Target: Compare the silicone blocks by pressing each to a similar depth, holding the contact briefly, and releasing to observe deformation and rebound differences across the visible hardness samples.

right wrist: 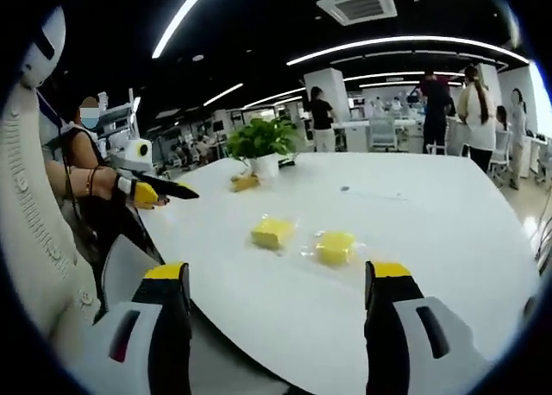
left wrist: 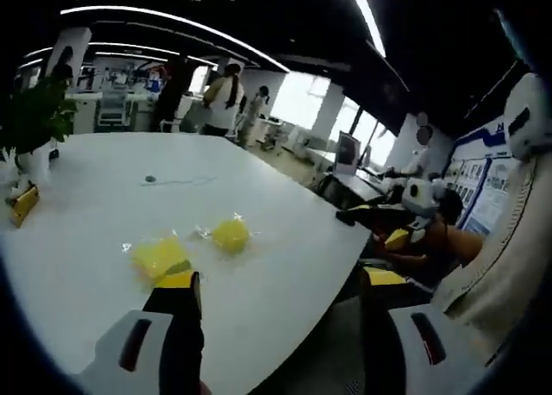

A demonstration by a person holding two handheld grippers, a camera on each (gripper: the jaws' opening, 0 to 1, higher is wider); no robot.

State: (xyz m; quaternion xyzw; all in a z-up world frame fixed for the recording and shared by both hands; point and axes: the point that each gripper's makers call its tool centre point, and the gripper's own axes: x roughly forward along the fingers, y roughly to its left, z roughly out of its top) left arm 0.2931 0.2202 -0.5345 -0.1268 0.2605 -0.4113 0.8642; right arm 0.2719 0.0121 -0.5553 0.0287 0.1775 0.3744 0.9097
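Two yellow silicone blocks lie on the white table (left wrist: 103,205), each on a clear wrapper. In the left gripper view the nearer block (left wrist: 159,257) sits just beyond my left jaw's yellow tip; whether they touch I cannot tell. The other block (left wrist: 230,234) lies a little further right. My left gripper (left wrist: 280,279) is open, its right jaw hanging past the table's edge. In the right gripper view one block (right wrist: 273,232) and its neighbour (right wrist: 335,247) lie side by side ahead of my right gripper (right wrist: 278,272), which is open, holds nothing and hovers short of them.
A potted plant (right wrist: 263,141) stands at the table's far end with a yellow item (right wrist: 244,182) beside it. A small dark object (right wrist: 345,189) lies mid-table. A seated person (right wrist: 86,166) holds another yellow-tipped gripper (right wrist: 159,191) over the table's edge. People stand in the background.
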